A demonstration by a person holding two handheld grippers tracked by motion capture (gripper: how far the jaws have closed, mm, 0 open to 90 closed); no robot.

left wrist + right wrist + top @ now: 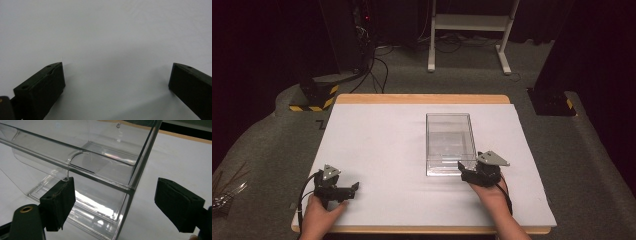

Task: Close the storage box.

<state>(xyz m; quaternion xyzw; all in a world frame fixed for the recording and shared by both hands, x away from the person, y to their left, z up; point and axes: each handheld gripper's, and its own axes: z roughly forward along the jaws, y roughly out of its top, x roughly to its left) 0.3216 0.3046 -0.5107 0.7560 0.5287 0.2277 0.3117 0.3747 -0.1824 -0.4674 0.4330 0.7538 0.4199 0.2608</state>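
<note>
A clear plastic box (450, 142) stands empty on the white mat (382, 150), right of centre. My right gripper (467, 169) is at the box's near right corner. In the right gripper view the corner edge of the box (100, 165) rises between the jaws of that gripper (115, 187). One pad sits against the front wall under its curved lip, and the other stands well off the side wall, so the gripper is open. My left gripper (352, 190) rests near the mat's front left. Its jaws are wide open (117, 66) over bare white mat.
The mat covers a wooden table (422, 98). On the floor beyond are a black base with yellow-black stripes (317, 95), a white stand's legs (469, 22) and another black base (552, 100). Thin metal items (222, 195) lie on the floor at the left.
</note>
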